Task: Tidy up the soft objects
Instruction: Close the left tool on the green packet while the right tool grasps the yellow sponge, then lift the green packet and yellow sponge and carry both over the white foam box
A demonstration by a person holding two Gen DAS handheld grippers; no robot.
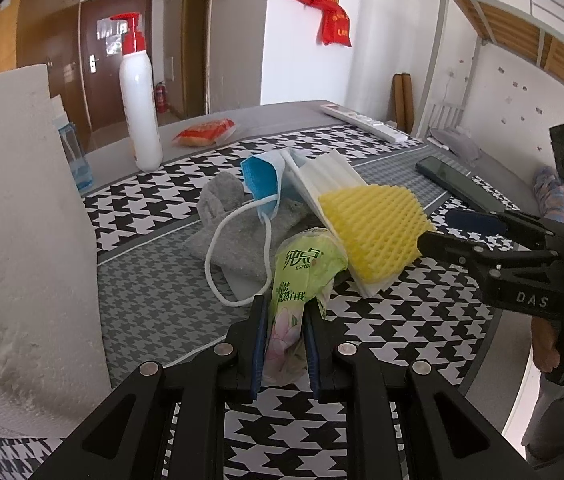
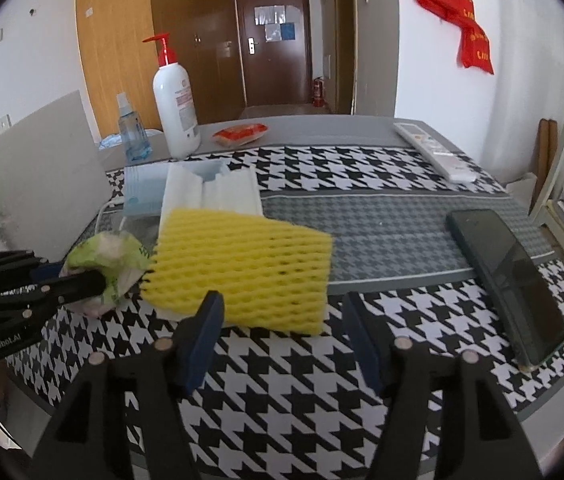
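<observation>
My left gripper (image 1: 285, 308) is shut on a green tissue pack (image 1: 302, 268), held just above the houndstooth cloth; the right wrist view shows that gripper (image 2: 74, 274) and the pack (image 2: 106, 256) at the left. Beyond it lies a pile: a yellow foam net (image 1: 374, 232) on a white folded pad (image 1: 322, 176), a blue face mask (image 1: 260, 184) and a grey sock (image 1: 222, 200). My right gripper (image 2: 282, 304) stands open at the near edge of the foam net (image 2: 242, 260), its pads not pressing on it. In the left wrist view it (image 1: 442, 228) reaches in from the right.
A white foam board (image 1: 22, 240) stands close on the left. At the back are a white pump bottle (image 2: 176, 108), a spray bottle (image 2: 132, 132), an orange packet (image 2: 240, 134) and a remote (image 2: 434, 148). A dark phone (image 2: 510, 280) lies at the right near the table edge.
</observation>
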